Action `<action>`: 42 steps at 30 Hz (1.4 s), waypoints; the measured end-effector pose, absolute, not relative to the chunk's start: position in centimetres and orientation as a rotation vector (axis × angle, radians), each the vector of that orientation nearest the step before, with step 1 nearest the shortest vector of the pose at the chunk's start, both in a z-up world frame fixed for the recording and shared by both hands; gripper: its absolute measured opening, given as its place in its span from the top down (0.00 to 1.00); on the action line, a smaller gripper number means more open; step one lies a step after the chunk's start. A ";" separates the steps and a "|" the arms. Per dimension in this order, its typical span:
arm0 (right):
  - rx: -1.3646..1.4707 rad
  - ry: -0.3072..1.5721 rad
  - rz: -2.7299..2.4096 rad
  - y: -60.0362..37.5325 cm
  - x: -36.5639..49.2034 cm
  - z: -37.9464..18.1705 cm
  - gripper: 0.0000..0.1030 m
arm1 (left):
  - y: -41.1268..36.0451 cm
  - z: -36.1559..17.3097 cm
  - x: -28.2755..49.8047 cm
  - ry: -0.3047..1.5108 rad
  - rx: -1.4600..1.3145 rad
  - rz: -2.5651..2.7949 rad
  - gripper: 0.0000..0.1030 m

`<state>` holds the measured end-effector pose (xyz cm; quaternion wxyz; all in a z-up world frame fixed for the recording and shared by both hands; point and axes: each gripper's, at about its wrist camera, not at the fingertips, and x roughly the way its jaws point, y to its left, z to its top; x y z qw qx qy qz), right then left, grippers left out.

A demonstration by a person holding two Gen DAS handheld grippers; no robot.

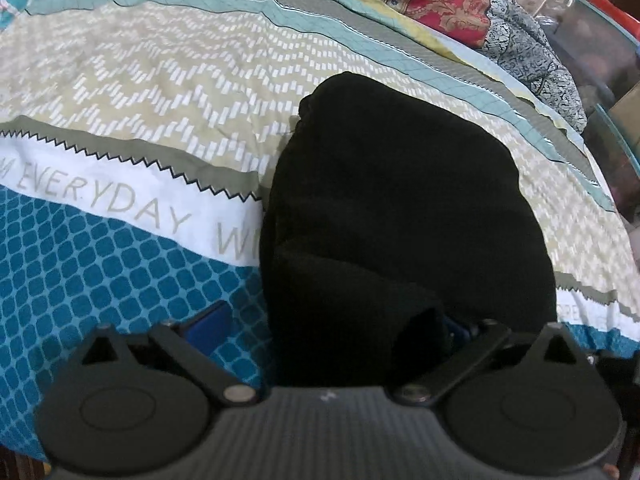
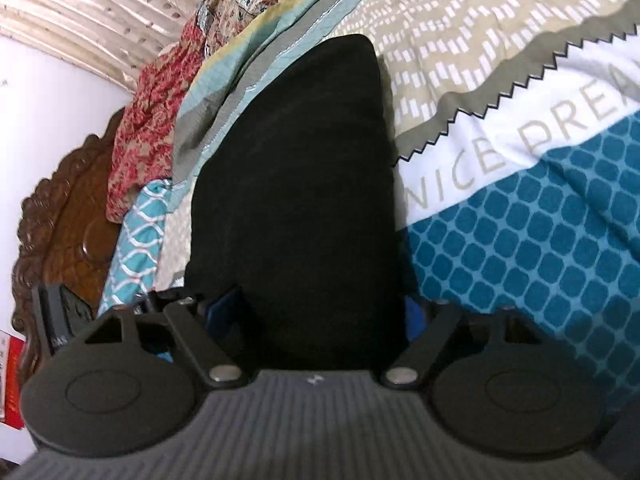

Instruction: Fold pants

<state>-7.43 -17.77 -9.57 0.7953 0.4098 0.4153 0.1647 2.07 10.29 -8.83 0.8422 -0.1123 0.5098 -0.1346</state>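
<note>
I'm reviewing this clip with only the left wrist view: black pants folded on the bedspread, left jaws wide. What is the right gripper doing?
Observer: The right gripper is open, with one finger on either side of the near end of the black pants.
Operator: Any lettering on that side of the bed?
Observer: Yes, the bedspread reads "NICE DREA", cut off at the picture's edge.
Operator: What lies beyond the bed?
Observer: A carved wooden headboard against a white wall.
</note>
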 end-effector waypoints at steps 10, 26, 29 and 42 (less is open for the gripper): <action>0.897 0.875 0.369 -18.4 -8.4 -9.3 0.12 | 10.1 -8.7 1.9 1.067 -0.224 -0.270 0.00; 0.909 0.844 0.405 -17.7 -7.7 -9.6 0.00 | 10.7 -9.0 1.7 1.060 -0.252 -0.299 0.00; 0.907 0.841 0.397 -17.6 -7.7 -9.6 0.00 | 10.8 -9.0 1.7 1.057 -0.257 -0.302 0.00; 0.906 0.830 0.374 -17.3 -7.8 -9.6 0.00 | 12.4 -9.6 1.1 1.023 -0.333 -0.338 0.00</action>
